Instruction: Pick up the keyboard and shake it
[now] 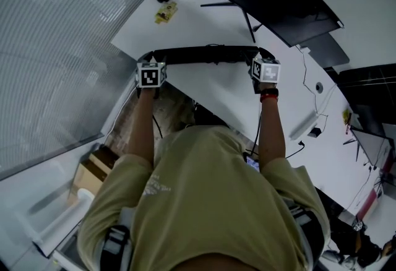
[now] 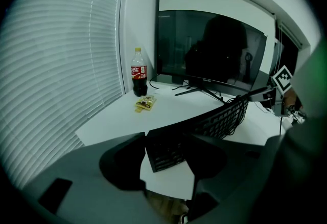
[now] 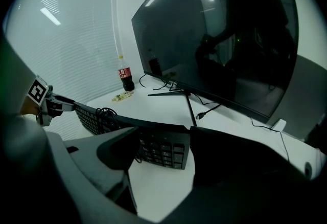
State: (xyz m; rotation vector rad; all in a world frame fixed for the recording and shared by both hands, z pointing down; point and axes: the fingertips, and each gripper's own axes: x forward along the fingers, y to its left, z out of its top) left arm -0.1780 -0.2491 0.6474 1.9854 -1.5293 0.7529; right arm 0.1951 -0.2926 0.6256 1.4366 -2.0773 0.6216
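My left gripper is clamped on the near end of the keyboard, with a jaw pressed against each long edge. My right gripper grips the opposite end the same way, at the number pad. The board spans the gap between my two hands, tipped up on its long edge. From above it shows as one thin dark bar, with a marker cube just behind each end. White counter shows below it in both gripper views, so I judge it lifted clear rather than resting. Its cable lies bunched in loops against the keys near the middle.

The pick-up looks done to me, and the shake is the step in hand. For that I need both grips firm and both hands moving together, so neither end twists out of its jaws. I also need to watch that the loose cable does not snag.

Farther back on the counter lie a small yellow packet and a cola bottle, well clear of the board. Behind them stands the dark monitor, which I should keep my swing short of.
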